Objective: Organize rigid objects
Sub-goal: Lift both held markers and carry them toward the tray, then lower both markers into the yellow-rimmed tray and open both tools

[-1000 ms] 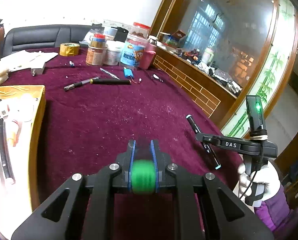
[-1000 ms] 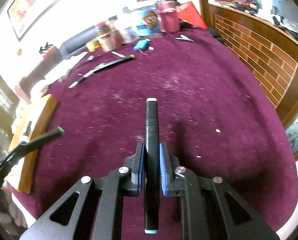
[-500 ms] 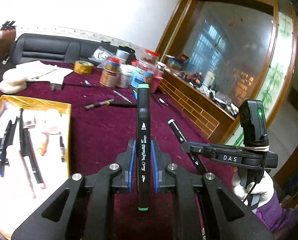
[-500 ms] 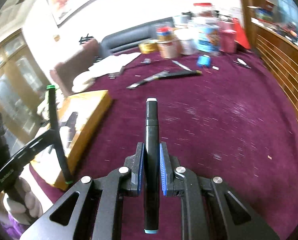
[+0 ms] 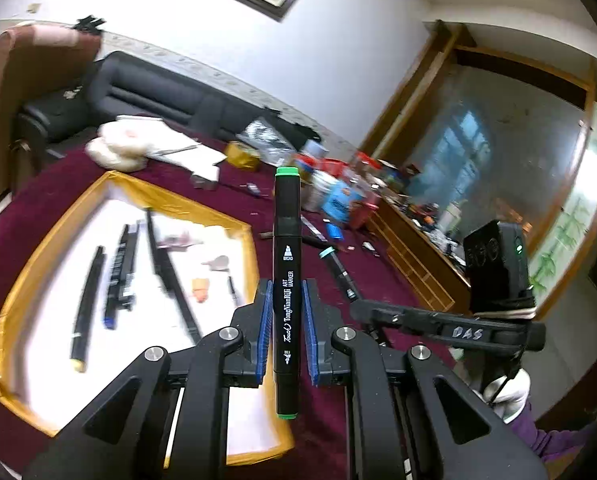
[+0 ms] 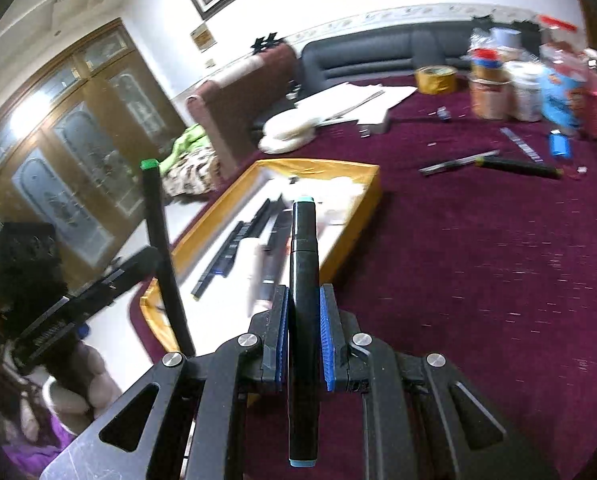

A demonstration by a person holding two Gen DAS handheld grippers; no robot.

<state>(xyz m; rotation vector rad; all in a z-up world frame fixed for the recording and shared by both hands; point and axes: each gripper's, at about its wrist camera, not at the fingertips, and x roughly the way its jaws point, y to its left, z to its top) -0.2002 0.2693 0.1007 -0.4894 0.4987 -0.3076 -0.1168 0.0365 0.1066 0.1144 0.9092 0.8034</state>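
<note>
Gripping green-capped marker (image 5: 286,300) upright in left tool (image 5: 286,320) | gold tray (image 5: 30,280) beyond-left

Tray (image 6: 368,196) crowded — cloth (image 6: 478,280) beside bare.

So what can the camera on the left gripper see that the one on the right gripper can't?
Only the left wrist view shows the printed lettering on the green-capped marker clamped in the left gripper, and the big mirrored wall panel.

Only the right wrist view shows the wooden glass-door cabinet and the teal-capped marker close up in the right gripper.

Both show the gold-edged tray holding pens, the maroon tablecloth and the black sofa.
</note>
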